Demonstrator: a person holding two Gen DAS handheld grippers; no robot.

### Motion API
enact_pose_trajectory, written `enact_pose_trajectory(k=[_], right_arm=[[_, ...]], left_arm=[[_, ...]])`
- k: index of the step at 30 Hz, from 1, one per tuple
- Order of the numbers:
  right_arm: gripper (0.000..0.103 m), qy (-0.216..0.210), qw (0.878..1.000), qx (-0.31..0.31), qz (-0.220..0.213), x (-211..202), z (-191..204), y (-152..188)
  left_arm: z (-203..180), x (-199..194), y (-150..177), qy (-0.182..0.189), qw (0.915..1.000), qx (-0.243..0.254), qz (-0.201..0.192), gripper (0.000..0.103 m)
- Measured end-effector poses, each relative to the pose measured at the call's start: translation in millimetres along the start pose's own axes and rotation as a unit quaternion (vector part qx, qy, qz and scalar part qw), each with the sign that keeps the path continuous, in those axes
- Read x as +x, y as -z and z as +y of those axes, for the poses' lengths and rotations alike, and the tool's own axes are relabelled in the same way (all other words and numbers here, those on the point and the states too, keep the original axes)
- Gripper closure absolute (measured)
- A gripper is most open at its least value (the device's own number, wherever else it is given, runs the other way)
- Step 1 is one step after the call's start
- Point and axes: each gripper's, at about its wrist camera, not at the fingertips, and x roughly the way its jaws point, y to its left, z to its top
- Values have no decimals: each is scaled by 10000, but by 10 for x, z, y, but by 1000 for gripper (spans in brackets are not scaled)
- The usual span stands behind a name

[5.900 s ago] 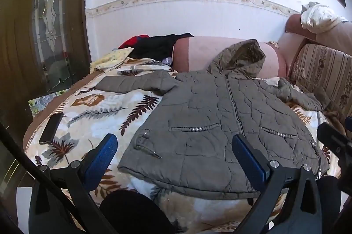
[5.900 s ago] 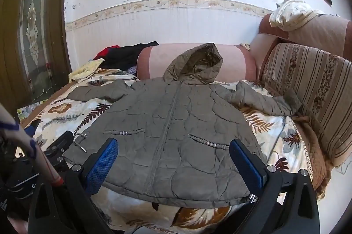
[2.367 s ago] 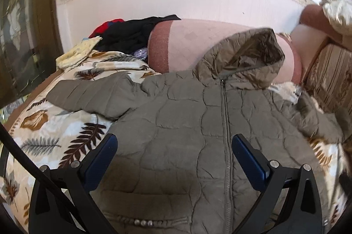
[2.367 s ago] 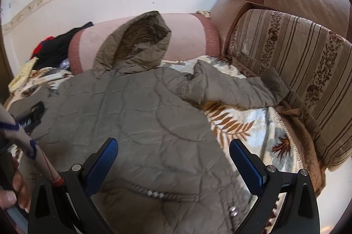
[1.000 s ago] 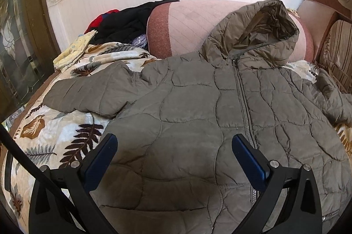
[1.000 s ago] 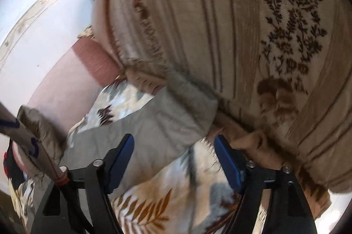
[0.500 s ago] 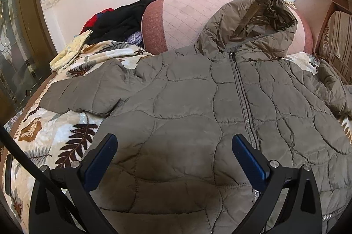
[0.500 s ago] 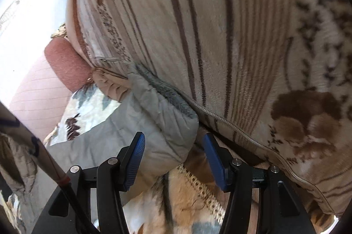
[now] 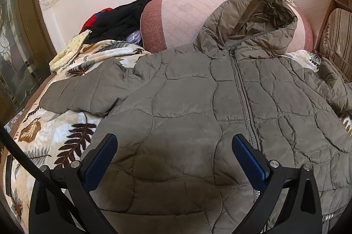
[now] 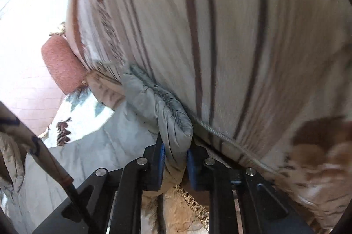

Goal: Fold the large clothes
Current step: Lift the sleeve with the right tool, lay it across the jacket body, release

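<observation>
Right tongs point(image 10: 175, 164) now clamp sleeve cuff point(image 10: 173, 124).

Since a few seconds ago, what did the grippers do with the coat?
The right gripper swung over to the striped cushion and closed on the coat's sleeve cuff. The left gripper moved in closer above the coat, open as before. The coat lies spread flat as it did, zipped, hood on the bolster.

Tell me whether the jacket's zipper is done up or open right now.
Done up. In the left wrist view the jacket lies spread flat, front up, and its zipper runs closed from the collar down, with both front panels meeting along it.
</observation>
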Motion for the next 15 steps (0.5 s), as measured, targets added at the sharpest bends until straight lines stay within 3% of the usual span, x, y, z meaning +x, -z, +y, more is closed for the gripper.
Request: enact_pose_trajectory(k=[8, 15], right_arm=[[86, -448, 9974, 54, -557, -864, 74, -239], [86, -1147, 9880, -212, -1009, -1809, 431, -322]], left_arm=[[40, -94, -4, 30, 10000, -27, -65, 0], [116, -156, -30, 79, 9998, -130, -97, 0]])
